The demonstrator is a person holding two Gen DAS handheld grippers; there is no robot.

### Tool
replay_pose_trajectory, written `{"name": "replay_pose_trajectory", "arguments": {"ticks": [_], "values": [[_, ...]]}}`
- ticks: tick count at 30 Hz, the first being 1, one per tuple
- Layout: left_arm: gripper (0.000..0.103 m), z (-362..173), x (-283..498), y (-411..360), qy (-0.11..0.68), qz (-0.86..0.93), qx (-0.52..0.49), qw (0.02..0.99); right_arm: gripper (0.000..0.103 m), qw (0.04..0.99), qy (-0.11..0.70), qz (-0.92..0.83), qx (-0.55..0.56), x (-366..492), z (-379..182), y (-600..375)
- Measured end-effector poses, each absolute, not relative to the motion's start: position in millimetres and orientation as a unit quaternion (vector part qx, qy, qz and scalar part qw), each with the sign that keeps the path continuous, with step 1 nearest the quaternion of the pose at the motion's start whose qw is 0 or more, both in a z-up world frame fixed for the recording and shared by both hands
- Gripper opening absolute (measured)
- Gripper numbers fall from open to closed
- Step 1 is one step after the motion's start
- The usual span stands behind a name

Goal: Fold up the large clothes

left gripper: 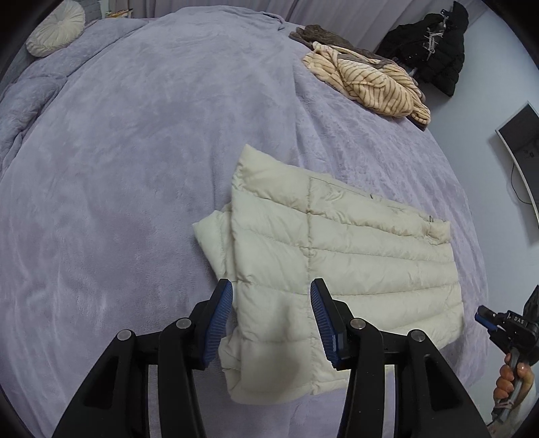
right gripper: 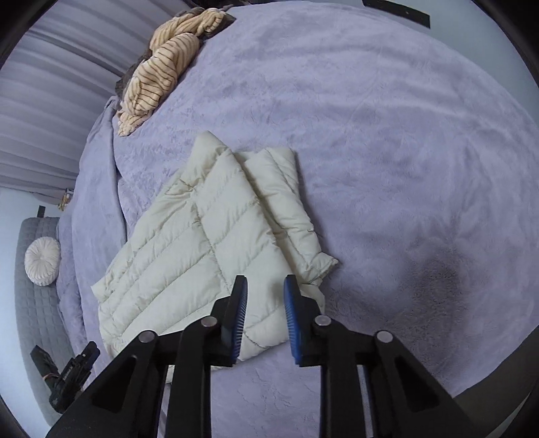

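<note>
A cream quilted down jacket (left gripper: 337, 256) (right gripper: 202, 242) lies folded into a rough rectangle on the lilac fleece bedspread (left gripper: 134, 168) (right gripper: 387, 134), one sleeve tucked along its side. My left gripper (left gripper: 271, 286) hovers open above the jacket's near edge, its blue pads wide apart and holding nothing. My right gripper (right gripper: 266, 281) hangs over the jacket's near corner, open by a narrower gap with nothing between its fingers. The left wrist view shows the right gripper's tip (left gripper: 485, 316) off the jacket's right edge, with a hand (left gripper: 508, 377) on its handle.
A crumpled beige striped garment (left gripper: 370, 84) (right gripper: 158, 67) lies on brown cloth at the bed's far edge. A round cream cushion (left gripper: 55, 28) (right gripper: 42, 256) sits near the grey quilted headboard (right gripper: 33, 303). A black puffer coat (left gripper: 434, 50) hangs by the wall, beside a monitor (left gripper: 522, 158).
</note>
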State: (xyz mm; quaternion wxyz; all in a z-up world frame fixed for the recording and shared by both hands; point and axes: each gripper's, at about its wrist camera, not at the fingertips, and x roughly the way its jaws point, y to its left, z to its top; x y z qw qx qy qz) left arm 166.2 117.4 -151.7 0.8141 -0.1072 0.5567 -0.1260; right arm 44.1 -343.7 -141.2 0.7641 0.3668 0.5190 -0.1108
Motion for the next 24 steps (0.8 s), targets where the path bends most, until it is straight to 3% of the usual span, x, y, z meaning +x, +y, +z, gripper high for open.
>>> {"name": "replay_pose_trajectory", "arguments": {"ticks": [6,17,24], "values": [[0.050,-159,172,65,0.567,-0.165,-0.095,0.801,0.022,0.792,0.523,-0.010,0.315,78,-124,-285],[0.050,-206,183,21,0.591,-0.169,-0.077,0.785,0.021,0.795,0.550,0.083,0.240,159,-162,-178],[0.050,-236,189,12,0.597,-0.162,-0.071,0.783,0.015,0.767,0.596,0.082,0.221,189,-239,-167]]}}
